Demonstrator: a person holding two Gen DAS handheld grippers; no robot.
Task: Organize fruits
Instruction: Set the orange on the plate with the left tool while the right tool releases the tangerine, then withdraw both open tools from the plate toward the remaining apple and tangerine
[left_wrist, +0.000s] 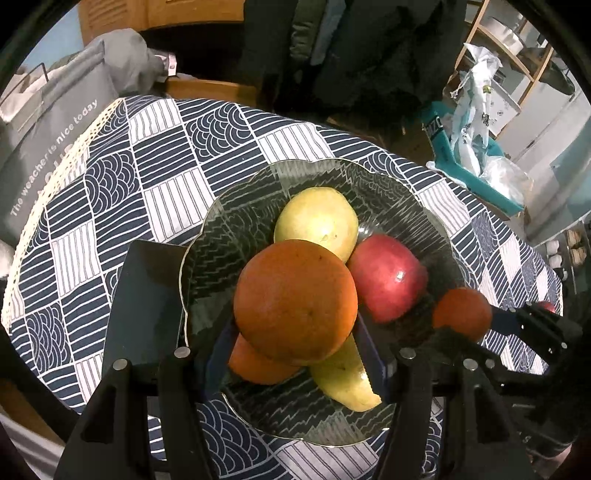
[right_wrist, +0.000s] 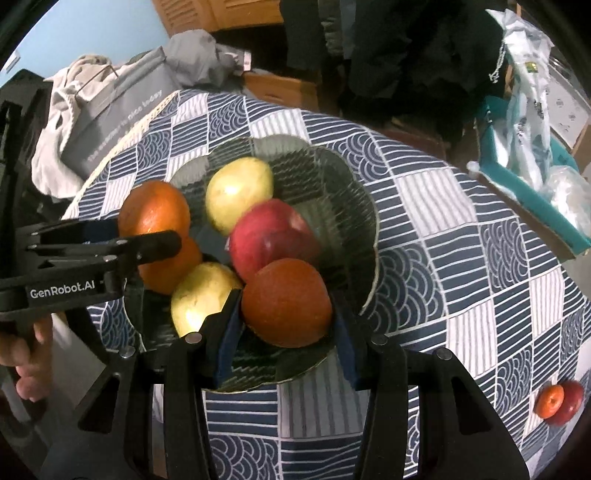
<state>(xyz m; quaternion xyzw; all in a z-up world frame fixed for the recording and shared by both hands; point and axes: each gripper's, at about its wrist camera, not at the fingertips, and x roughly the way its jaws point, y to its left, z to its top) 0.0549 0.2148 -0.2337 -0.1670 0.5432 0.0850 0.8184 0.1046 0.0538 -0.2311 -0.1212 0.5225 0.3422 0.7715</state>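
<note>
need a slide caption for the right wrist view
Right gripper holds an orange over the glass bowl of pears and apples; left gripper holds another orange.

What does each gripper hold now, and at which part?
Each holds an orange over the glass bowl, jaws pressing opposite sides: left gripper the large orange, right gripper the smaller orange.

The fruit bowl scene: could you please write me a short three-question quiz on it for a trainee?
1. True or false: the right gripper is empty.
2. How many pears lie in the glass bowl? A one, B two, C four.
3. Fill in: the left gripper holds an ____.
Key: 1 false; 2 B; 3 orange.
</note>
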